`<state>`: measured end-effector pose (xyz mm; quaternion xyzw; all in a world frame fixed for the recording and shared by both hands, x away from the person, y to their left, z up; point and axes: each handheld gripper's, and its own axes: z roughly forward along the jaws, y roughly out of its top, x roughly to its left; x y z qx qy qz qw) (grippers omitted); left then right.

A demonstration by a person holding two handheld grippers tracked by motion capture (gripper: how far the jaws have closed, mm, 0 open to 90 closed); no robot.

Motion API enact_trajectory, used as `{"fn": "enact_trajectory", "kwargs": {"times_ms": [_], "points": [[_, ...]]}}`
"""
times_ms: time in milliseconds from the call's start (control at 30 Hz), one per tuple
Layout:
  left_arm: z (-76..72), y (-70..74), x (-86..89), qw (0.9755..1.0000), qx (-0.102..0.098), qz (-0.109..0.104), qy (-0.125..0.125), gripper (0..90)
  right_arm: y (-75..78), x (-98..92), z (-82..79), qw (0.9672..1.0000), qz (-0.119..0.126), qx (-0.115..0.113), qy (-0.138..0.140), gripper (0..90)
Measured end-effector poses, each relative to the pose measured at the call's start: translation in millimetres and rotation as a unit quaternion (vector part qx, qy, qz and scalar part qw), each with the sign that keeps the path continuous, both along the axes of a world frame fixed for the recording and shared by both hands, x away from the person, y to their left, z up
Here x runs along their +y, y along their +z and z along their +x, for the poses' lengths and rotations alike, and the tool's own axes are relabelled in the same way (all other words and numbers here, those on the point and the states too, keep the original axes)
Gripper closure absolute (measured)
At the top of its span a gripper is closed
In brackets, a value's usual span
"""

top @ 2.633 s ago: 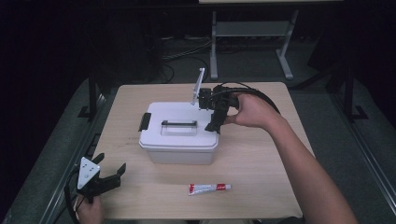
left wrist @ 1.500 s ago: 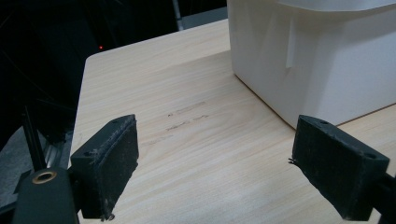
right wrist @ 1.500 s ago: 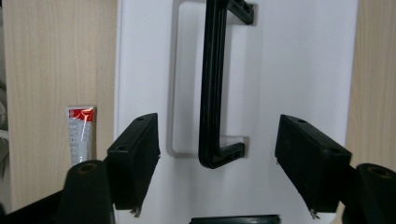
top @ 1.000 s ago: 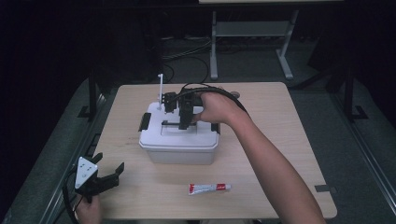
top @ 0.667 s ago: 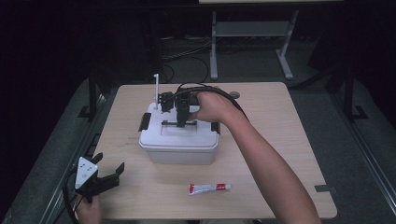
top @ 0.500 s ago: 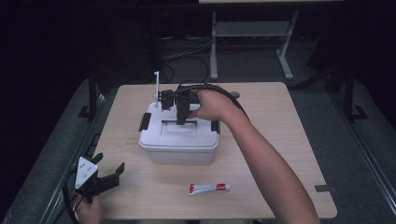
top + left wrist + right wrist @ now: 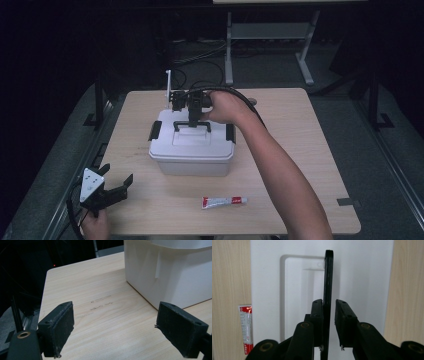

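Fingers [image 7: 317, 312] of the right gripper [image 7: 192, 107] on both sides of the black handle [image 7: 328, 277], jaws just closing on it: one pad already against the handle, the other with a thin gap left, so not yet clamped. Fingers [image 7: 58, 327] of the left gripper [image 7: 122, 189] spread wide, nothing between them.

Then by size. Wooden table [image 7: 300, 150] under everything. White box [image 7: 192, 150] standing near the middle of the table, lid on, dark clips at both ends. Handle raised upright over the middle of the lid, below the right gripper pointing straight down. Left gripper held low over the near left corner of the table, well apart from the box. Small red and white tube [image 7: 224, 201] lying flat on the table in front of the box, touching nothing.
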<state>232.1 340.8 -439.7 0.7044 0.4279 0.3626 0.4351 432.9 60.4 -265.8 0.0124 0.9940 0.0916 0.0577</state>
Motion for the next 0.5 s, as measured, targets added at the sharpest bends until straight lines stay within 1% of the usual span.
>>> {"fn": "enact_trajectory", "kwargs": {"times_ms": [267, 500], "points": [[-0.1, 0.0, 0.5, 1.0, -0.001, -0.001, 0.0, 14.0, -2.8, -0.1, 7.7, 0.9999, 0.007, 0.014, -0.002, 80.4], [0.1, -0.3, 0.1, 1.0, 0.0, -0.001, 0.001, 14.0, -2.9, -0.1, 8.8, 0.9997, 0.01, 0.021, 0.0, 82.4]]}}
